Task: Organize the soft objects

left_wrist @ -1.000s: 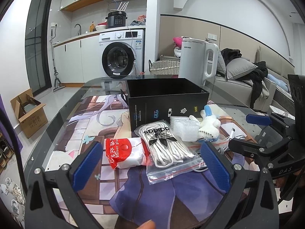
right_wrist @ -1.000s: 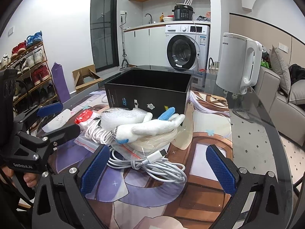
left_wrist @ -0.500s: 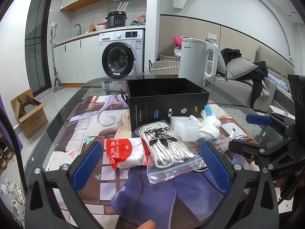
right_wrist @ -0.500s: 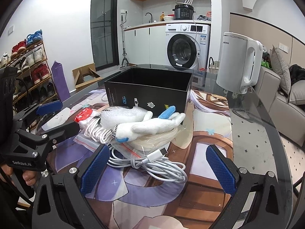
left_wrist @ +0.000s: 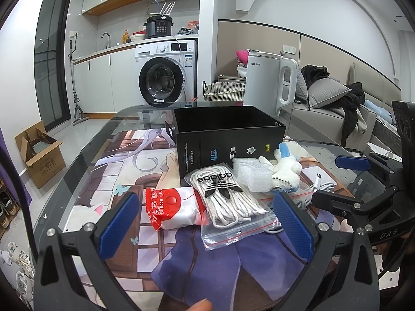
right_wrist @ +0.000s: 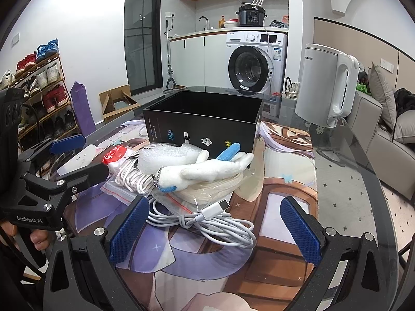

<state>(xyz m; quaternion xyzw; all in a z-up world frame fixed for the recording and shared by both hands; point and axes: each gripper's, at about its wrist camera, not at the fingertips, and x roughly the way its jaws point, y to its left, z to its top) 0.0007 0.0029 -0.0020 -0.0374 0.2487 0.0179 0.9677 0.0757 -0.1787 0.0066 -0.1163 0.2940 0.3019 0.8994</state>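
Both tools, left [left_wrist: 205, 223] and right [right_wrist: 211, 224], hover wide open and empty, short of the black box [left_wrist: 228, 140]. The soft things wait bunched against its near wall: bagged laces [left_wrist: 228, 197], plush toy [right_wrist: 205, 172], ready for dropping in.

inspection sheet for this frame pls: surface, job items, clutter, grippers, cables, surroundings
Surface: glass table over a printed anime mat.
Job's things: open black box; in front of it a red-and-white pouch, a zip bag of white laces, a bubble-wrap piece and a white-and-blue plush toy lying on another clear bag.
Clutter: white electric kettle on the table behind the box.
Grippers: left gripper and right gripper both open, holding nothing, short of the pile.
Cables: coiled white USB cable at the pile's near edge.
Surroundings: washing machine, sofa, shoe rack, cardboard box on the floor.
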